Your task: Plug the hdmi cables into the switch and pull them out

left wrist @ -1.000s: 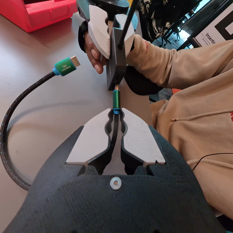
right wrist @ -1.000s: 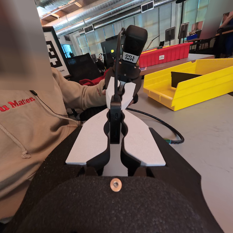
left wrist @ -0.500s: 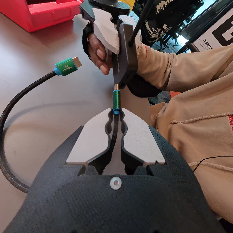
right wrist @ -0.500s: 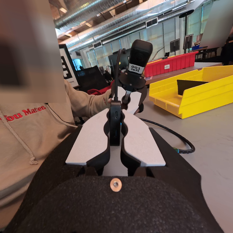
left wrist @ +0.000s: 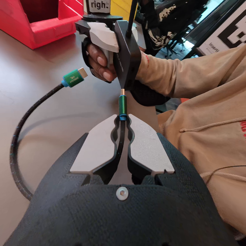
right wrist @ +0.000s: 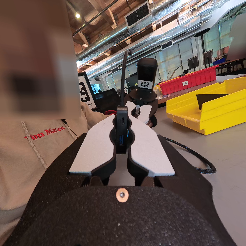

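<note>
My left gripper (left wrist: 122, 117) is shut on a black braided HDMI cable just behind its green plug (left wrist: 122, 105). The plug's gold tip touches the lower corner of the black switch (left wrist: 126, 57). My right gripper (right wrist: 121, 118) is shut on the switch (right wrist: 121, 133) and holds it upright above the table; it also shows in the left wrist view (left wrist: 115, 37). The cable's other green plug (left wrist: 74, 77) hangs free at the left, over the table. In the right wrist view the left gripper (right wrist: 139, 113) sits just behind the switch.
A red bin (left wrist: 40, 22) stands at the far left of the grey table (left wrist: 40, 106). A yellow bin (right wrist: 207, 113) stands at the right, a long red bin (right wrist: 189, 83) beyond it. The person's tan sleeve (left wrist: 179, 74) and hoodie fill the right. The cable loops on the table (right wrist: 202, 163).
The plug has come out of the switch and only its tip touches the corner now. The right gripper has tilted and lifted the switch away, and the grippers have moved apart.
</note>
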Available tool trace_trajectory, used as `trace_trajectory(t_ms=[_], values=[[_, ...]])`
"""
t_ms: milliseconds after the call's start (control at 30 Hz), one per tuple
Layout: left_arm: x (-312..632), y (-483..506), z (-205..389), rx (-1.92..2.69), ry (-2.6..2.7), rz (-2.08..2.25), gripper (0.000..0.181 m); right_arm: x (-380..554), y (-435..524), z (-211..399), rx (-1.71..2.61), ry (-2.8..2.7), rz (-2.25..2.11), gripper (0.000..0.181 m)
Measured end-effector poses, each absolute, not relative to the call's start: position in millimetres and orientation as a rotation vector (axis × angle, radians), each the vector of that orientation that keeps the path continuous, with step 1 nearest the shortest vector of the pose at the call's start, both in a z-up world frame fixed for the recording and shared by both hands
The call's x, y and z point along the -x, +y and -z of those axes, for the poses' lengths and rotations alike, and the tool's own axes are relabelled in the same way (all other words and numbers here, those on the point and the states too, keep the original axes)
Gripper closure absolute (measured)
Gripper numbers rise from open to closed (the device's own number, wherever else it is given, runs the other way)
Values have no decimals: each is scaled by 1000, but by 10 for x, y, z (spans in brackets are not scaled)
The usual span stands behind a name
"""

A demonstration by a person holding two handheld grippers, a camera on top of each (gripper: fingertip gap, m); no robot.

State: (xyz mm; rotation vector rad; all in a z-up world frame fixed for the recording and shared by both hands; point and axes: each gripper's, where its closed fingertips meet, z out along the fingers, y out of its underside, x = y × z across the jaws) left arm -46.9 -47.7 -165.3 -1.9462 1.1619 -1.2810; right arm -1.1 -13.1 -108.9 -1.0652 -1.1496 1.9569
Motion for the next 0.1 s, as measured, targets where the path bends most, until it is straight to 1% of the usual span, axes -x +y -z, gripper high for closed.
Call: trace_trajectory(t_ms=[100], values=[[519,-301,1709,1933,1156,1051,171,-5,-48,1065,1080,-1110,-1925,168]])
